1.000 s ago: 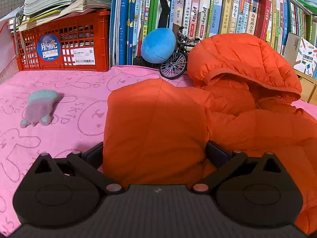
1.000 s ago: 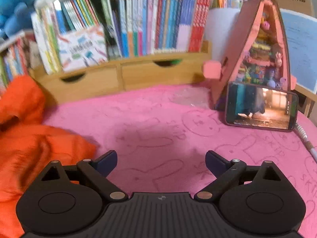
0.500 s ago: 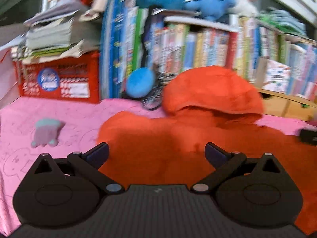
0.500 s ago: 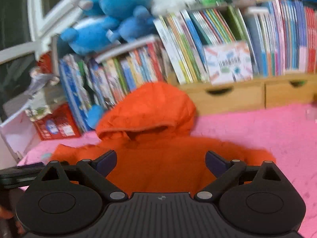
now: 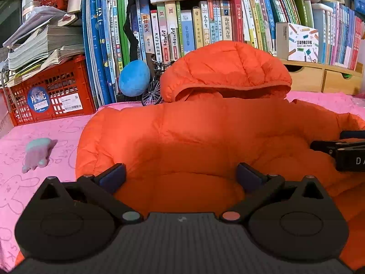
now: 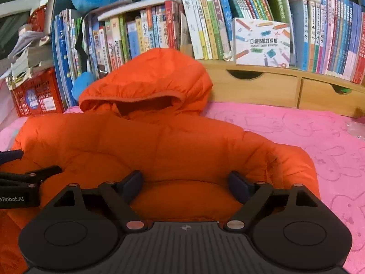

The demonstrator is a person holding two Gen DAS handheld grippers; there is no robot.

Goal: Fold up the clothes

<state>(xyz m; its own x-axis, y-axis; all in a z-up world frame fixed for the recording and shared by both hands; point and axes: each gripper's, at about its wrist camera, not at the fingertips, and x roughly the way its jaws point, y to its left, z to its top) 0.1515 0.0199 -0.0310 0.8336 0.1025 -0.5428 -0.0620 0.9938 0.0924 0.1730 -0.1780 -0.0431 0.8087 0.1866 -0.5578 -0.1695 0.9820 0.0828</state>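
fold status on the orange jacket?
Done: both sleeves of the orange jacket look folded in; it lies compact on the pink blanket. In hand: left gripper and right gripper straddle the near hem, open, the right's jaws just closing. Left: fold the hem toward the hood.

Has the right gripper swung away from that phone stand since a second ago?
Yes. The right gripper swung left, from the drawers to the orange jacket, its jaws closing slightly.

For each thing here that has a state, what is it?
Orange hooded jacket: lying on the pink cloth, sleeves folded in, hood propped up.
Left claw: open over the jacket's hem.
Right claw: open, just been closing, hem fabric between its fingers.
Wooden drawers: shut.
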